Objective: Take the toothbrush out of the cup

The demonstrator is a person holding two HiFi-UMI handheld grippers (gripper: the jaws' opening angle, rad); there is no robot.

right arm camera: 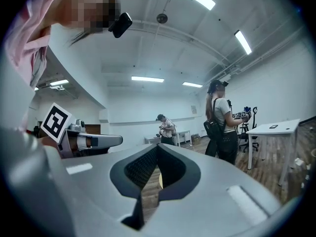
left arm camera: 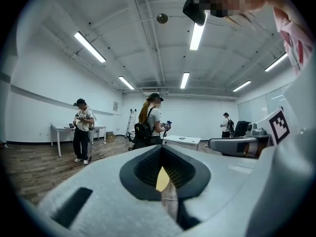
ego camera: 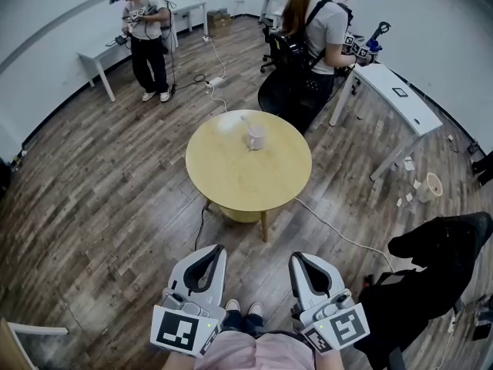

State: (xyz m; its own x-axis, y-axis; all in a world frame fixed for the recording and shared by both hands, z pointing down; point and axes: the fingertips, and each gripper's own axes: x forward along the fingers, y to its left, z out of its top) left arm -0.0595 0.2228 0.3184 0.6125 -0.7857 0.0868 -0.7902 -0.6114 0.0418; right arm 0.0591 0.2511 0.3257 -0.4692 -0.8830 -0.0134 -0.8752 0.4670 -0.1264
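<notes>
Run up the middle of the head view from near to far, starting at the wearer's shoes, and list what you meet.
shoes → round wooden table → white cup → person with a backpack

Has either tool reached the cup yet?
No: the left tool and right tool both sit low in the head view, short of the round table where the cup stands.

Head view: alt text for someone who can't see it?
A white cup with a toothbrush in it stands on a round yellow table, mid-frame. The left gripper and right gripper are shut and empty at the bottom edge, short of the table. Two people stand beyond it.
</notes>
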